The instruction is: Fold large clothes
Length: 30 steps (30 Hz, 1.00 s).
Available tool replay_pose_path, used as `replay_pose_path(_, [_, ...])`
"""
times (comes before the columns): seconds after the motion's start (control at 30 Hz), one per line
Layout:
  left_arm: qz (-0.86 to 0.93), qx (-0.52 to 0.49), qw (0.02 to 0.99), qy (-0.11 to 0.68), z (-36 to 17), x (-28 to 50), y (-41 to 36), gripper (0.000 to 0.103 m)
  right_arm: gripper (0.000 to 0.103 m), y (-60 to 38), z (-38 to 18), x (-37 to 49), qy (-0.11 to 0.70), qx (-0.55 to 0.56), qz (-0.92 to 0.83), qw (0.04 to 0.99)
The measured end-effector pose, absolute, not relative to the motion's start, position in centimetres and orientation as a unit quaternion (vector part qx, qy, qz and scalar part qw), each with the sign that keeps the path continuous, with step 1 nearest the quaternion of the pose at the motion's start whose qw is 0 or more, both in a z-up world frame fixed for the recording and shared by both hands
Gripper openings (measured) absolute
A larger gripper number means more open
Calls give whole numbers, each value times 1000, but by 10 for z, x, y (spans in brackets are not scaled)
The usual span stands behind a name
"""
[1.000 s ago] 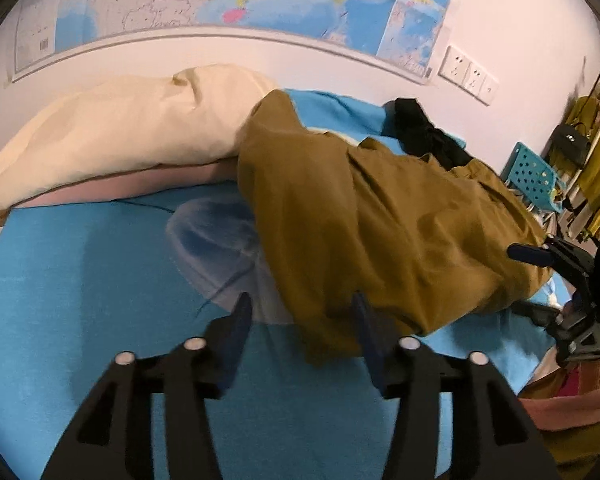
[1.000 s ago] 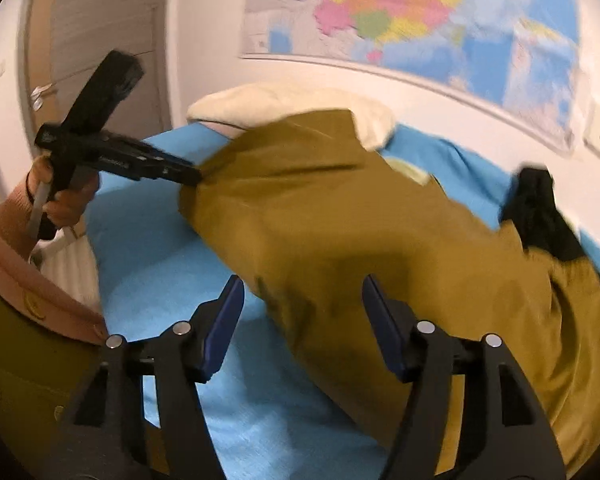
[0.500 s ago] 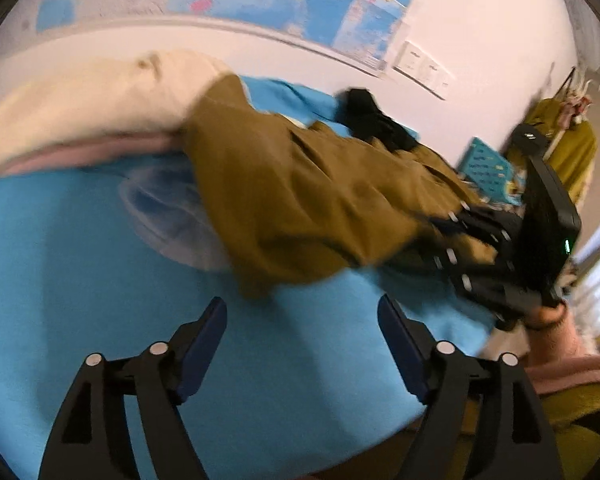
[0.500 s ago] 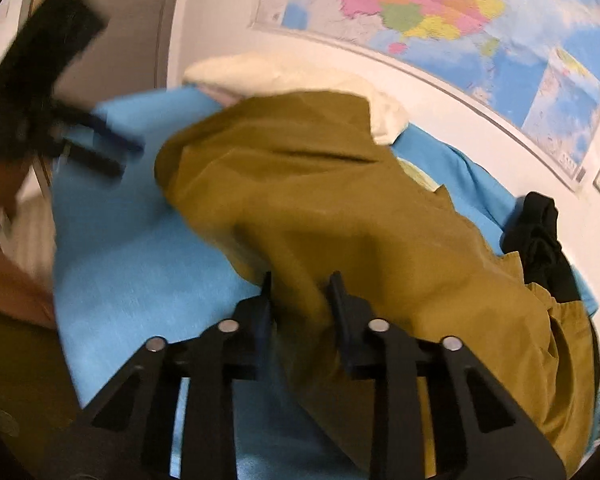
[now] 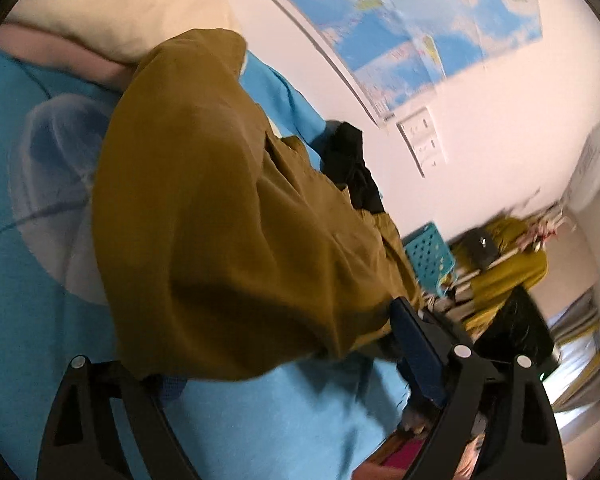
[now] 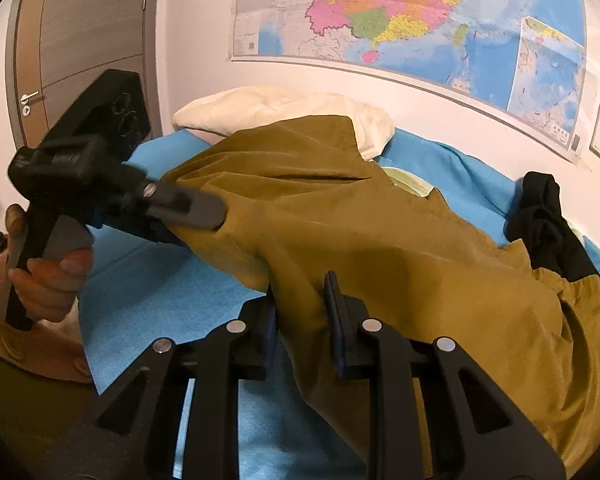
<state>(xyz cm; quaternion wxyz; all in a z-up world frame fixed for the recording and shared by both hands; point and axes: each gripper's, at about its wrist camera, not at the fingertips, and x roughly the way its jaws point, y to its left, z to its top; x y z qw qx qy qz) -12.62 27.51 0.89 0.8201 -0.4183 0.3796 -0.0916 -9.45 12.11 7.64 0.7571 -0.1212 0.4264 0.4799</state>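
Left gripper (image 6: 204, 216) at the garment's (image 6: 380, 248) left edge, blurred, jaws opening wide, cloth between them but unpinched; its left fingertip (image 5: 172, 386) is half buried under the hem. The garment, mustard-brown and rumpled, lies heaped across the blue bed (image 6: 148, 288), far end cut off. Right gripper (image 6: 300, 312) clamps a fold. Black cloth (image 6: 540, 216) peeks out at the right.
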Motion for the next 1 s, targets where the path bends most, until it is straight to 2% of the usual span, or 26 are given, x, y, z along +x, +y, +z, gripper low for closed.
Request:
replay_pose_path(0.23, [-73, -411, 820, 391, 6, -92, 270, 87, 22, 116, 74, -93, 441, -91, 484, 750])
replay_pose_path(0.3, [-64, -404, 819, 402, 1, -78, 270, 87, 28, 114, 74, -91, 450, -72, 487, 745])
replay_pose_path(0.37, [-42, -379, 826, 416, -1, -67, 269, 82, 34, 105, 76, -91, 462, -45, 493, 736])
replay_pose_path(0.5, [-18, -340, 835, 433, 0, -65, 265, 64, 51, 57, 85, -93, 492, 52, 487, 720])
replay_pose_path(0.57, [-15, -337, 834, 436, -1, -67, 268, 56, 62, 15, 85, -96, 515, 121, 464, 710])
replay_pose_path(0.63, [-18, -340, 834, 434, 0, -70, 271, 49, 66, -26, 82, -102, 539, 172, 422, 709])
replay_pose_path(0.8, [-24, -326, 840, 433, 10, -70, 270, 44, 68, -108, 69, -109, 572, 276, 293, 715])
replay_pose_path(1.0, [-36, -321, 839, 438, 12, -72, 272, 43, 75, -119, 50, -95, 593, 294, 203, 722])
